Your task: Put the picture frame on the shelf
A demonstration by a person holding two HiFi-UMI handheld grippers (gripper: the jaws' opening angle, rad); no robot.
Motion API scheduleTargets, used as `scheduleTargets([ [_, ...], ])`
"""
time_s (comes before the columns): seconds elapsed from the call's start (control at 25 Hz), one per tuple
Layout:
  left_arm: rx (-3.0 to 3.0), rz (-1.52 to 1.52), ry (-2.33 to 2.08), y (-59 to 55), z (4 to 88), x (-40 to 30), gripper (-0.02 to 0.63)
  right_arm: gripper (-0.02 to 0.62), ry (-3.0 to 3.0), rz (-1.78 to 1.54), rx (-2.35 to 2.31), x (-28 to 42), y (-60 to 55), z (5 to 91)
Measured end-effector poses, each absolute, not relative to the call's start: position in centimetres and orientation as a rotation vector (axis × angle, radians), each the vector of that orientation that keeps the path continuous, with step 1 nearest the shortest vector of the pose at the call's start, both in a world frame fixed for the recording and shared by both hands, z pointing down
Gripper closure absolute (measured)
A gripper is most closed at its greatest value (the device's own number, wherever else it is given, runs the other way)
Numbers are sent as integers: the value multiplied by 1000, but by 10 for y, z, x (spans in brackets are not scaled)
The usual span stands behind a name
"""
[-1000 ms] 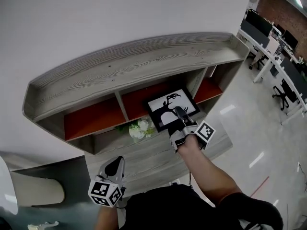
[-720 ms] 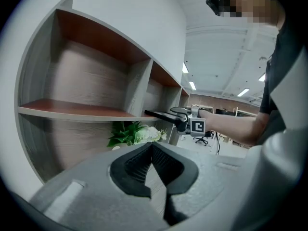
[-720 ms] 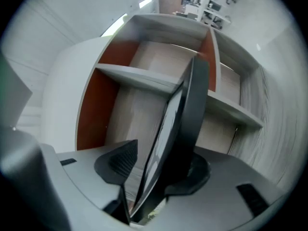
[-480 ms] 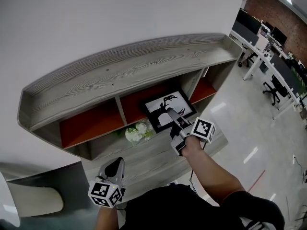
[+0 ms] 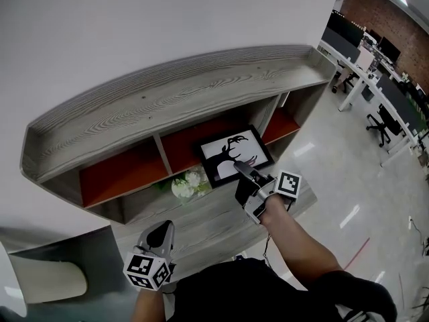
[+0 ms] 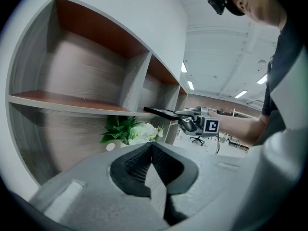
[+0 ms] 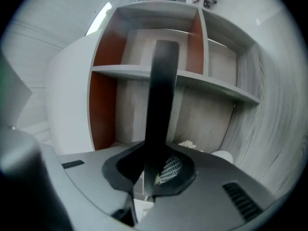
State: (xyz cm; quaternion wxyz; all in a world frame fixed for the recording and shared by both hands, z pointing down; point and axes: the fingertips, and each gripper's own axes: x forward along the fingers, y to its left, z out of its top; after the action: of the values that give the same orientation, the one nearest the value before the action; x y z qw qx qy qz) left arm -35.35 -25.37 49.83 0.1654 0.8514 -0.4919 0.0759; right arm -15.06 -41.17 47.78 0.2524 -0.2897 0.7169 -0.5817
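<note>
The grey wood-grain shelf [image 5: 167,99] with its red back panels stands against the white wall, split into open compartments. The picture frame [image 5: 231,149], black-edged with a dark silhouette print on white, is at the mouth of the middle compartment, tipped nearly flat and reaching in over the shelf board. I can't tell whether its far edge rests on the board yet. Just left of it and lower, a small plant [image 5: 188,183] with white flowers sits on the shelf's near ledge.

The right gripper [image 5: 240,168] has the near edge of the frame between its jaws, which are closing on the thin black rim. The left gripper [image 5: 161,231] hangs low and near the person, well apart from the frame, jaws together with nothing in them.

To my eye the frame is light and stiff, but the smooth rim looks slippery and the glazed face could crack if it knocked the board. The edge moulding is the place to hold it, pinched across its thickness and not on the picture face
</note>
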Motion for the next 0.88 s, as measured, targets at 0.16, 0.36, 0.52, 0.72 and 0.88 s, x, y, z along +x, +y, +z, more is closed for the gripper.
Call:
scheduleTargets([
  [0.16, 2416, 220, -1418, -251, 496, -352, 597, 546, 1885, -1643, -750, -156, -428, 480],
  [0.36, 2388, 223, -1458, -246, 495, -356, 597, 545, 1925, -1674, -728, -169, -454, 479],
  [0.52, 2361, 226, -1485, -242, 496, -358, 597, 521, 2019, -1640, -707, -172, -464, 464],
  [0.72, 2336, 237, -1499, -238, 501, -357, 597, 363, 2208, -1588, -725, -174, -460, 452],
  [0.88, 2348, 240, -1479, -237, 501, -349, 597, 318, 2533, -1578, -690, -188, -449, 450],
])
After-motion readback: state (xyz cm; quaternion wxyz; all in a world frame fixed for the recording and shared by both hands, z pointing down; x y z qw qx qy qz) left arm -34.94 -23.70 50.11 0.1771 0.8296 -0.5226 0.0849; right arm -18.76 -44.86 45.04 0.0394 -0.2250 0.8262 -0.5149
